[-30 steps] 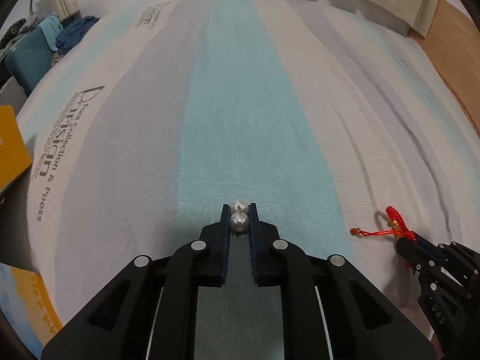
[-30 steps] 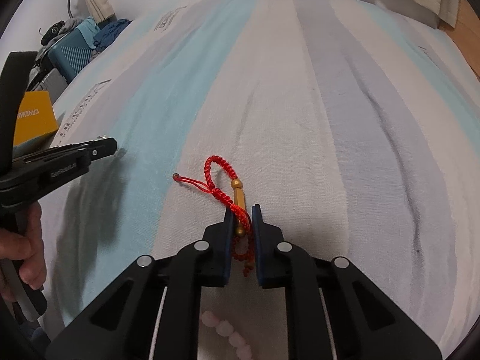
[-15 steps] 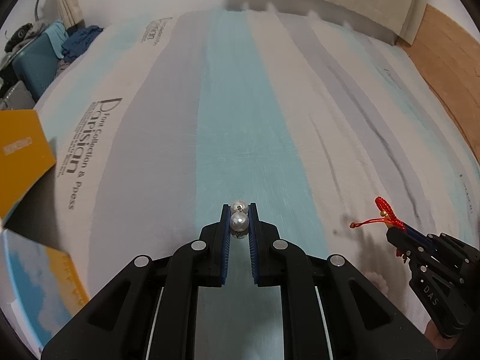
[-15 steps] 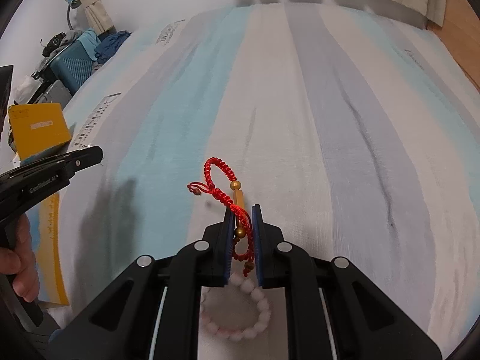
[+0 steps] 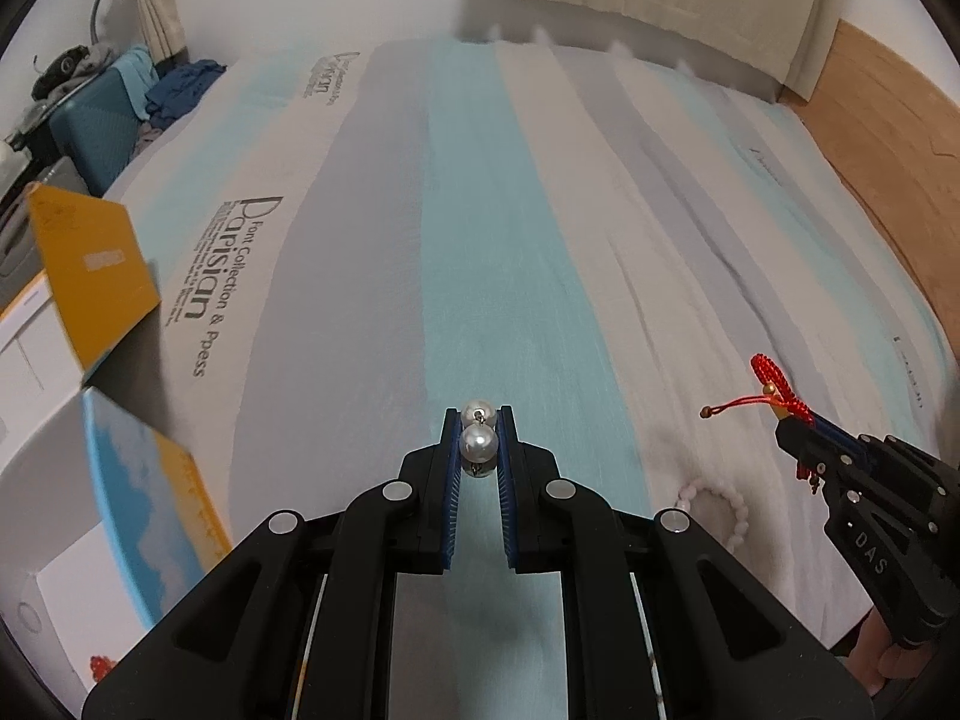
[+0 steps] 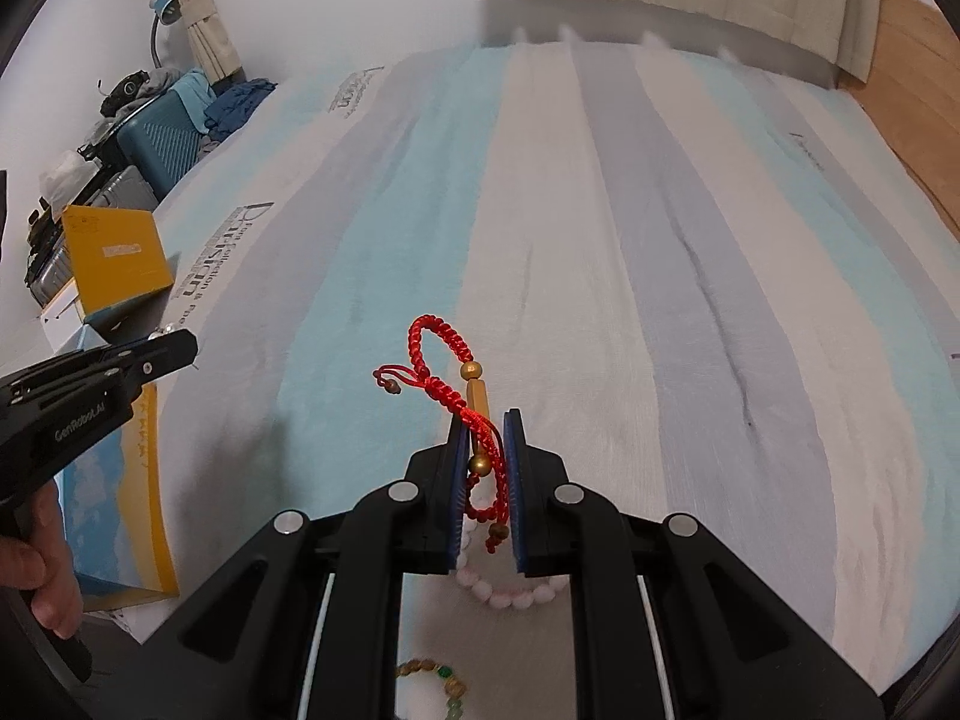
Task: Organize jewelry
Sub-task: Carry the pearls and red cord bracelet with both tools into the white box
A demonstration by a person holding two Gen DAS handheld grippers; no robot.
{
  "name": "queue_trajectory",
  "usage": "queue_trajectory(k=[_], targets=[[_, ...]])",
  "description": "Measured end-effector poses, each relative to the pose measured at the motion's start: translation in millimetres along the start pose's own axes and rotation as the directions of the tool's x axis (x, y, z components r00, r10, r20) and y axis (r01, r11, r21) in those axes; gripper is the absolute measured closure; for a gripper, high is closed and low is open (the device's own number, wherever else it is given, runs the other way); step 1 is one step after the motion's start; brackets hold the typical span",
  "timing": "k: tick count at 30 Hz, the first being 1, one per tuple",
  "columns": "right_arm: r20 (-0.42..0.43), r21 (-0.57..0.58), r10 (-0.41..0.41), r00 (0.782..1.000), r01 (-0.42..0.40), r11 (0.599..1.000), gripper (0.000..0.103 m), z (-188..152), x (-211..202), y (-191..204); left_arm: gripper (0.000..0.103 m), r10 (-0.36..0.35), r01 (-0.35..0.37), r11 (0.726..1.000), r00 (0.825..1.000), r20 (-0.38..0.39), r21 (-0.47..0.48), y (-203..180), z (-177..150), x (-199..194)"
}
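Now both grippers are above the bed w/ striped sheet [image 5: 372, 276] in pale blue, grey and cream. Left gripper [image 5: 478, 420] is closed almost fully on a small white pearl piece [image 5: 478, 441], two round pearls one behind other, pinched between the blue pads. Right gripper [image 6: 486, 429] is also nearly closed, clamping a red braided cord bracelet [image 6: 447, 354] w/ gold beads; its loop stands out in front of the tips, clear of the sheet. Below it, on the sheet, lies a pale pink bead bracelet [image 6: 510, 597], and nearer the camera a brown-and-green bead bracelet [image 6: 441, 675]. Yellow cardboard box [image 6: 114, 261] is at left edge of bed.
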State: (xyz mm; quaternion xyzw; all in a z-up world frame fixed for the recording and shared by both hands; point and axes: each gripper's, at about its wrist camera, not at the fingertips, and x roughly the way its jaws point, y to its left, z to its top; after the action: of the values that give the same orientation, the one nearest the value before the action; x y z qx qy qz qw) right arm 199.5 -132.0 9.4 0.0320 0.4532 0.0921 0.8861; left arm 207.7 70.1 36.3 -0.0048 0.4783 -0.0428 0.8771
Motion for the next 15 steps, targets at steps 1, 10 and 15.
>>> queue_trajectory(k=[1,10,15], targets=[[0.003,-0.004,-0.001,1.000,0.001,1.000,0.092,-2,-5,3,0.093,-0.002,0.002,1.000,1.000,0.002,-0.001,1,-3,-5],[0.022,-0.020,0.002,1.000,-0.001,1.000,0.092,-28,-47,31,0.093,0.012,-0.012,1.000,1.000,0.029,-0.018,13,-39,-59],[0.023,-0.020,0.024,0.999,-0.024,1.000,0.092,-39,-70,50,0.093,0.017,-0.014,0.999,0.999,0.042,-0.049,26,-62,-91]])
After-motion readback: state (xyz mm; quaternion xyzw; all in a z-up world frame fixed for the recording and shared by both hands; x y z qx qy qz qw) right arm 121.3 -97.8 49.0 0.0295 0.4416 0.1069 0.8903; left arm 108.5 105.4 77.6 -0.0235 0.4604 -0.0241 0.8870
